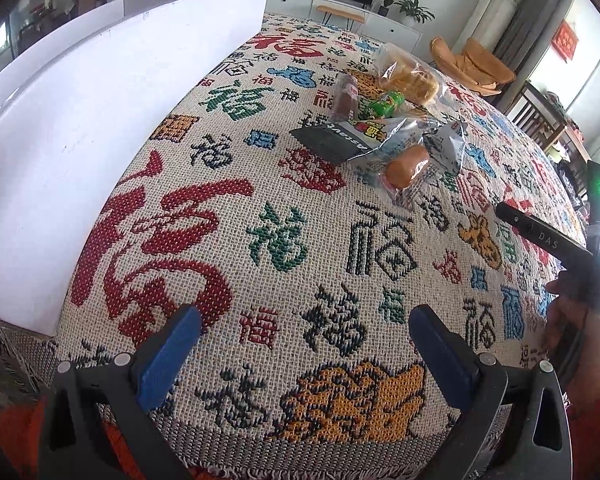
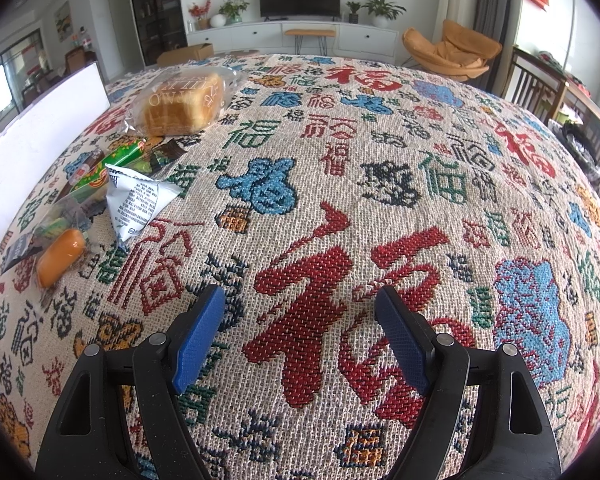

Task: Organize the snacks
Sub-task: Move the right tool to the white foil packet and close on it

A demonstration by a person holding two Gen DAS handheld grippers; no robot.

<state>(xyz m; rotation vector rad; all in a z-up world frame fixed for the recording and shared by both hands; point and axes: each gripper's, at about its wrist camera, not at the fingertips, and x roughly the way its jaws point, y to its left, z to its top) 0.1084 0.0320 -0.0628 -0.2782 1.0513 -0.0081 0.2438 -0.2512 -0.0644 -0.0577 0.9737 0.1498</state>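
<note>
Showing only in the left view, a hand grips the right tool.

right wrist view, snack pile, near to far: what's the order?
Orange bun → white printed packet → green wrapper → bagged bread loaf.

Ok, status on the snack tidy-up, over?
Both hand-held grippers open, empty: left, right. Snack pile untouched on the woven cloth, beside the white bin. Nothing in the way.
</note>
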